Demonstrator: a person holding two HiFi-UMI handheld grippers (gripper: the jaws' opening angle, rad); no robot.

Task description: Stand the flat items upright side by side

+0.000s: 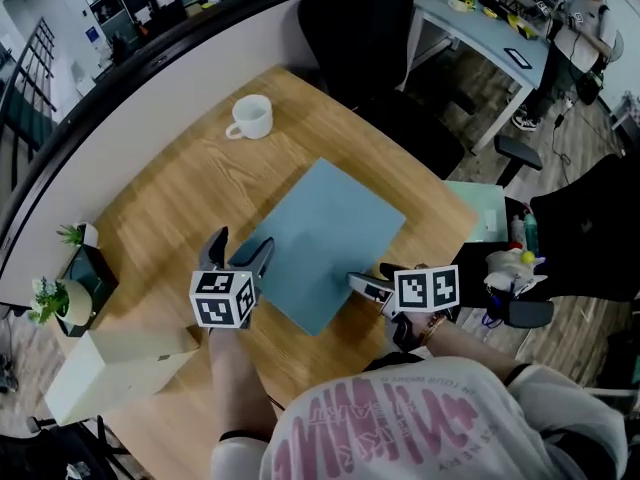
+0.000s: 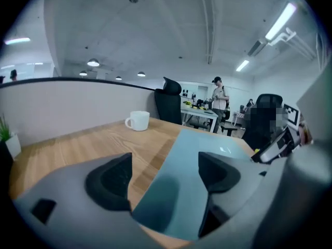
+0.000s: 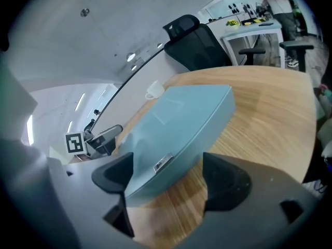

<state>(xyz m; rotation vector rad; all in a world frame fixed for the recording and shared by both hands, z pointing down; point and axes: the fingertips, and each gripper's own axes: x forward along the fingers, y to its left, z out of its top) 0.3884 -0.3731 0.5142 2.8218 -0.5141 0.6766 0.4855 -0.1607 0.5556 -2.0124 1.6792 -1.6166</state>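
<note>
Two grippers: the left gripper point(image 1: 240, 253) point(image 2: 163, 176) and the right gripper point(image 1: 368, 286) point(image 3: 166, 179) are held low over the near side of the table point(image 1: 180, 203), one at each near edge of the flat item point(image 1: 330, 230) point(image 2: 188, 143) point(image 3: 181, 113).
Left jaws: spread wide, with nothing clamped. The item's near left edge is seen between the pads, and no pad is seen pressing on it.
Right jaws: spread wide, with nothing clamped. The item's near right edge, marked by a small metal tab, is seen between the pads. The left pad stands just beside that edge, and bare wood is seen between the edge and the right pad.
Flat item: blue-grey, thin and rectangular. It is laid flat on the middle of the table, turned cornerwise to the person, and is not stood upright.
Cup point(image 1: 250, 118) point(image 2: 138, 120) point(image 3: 154, 91): white, set upright on the far part of the table, well apart from the item.
Table: light wood, backed by a curved partition.
Box point(image 1: 110, 363): cream and long, seen at the table's near left edge.
Plants point(image 1: 62, 293): small pots, set at the left edge just beyond the box.
</note>
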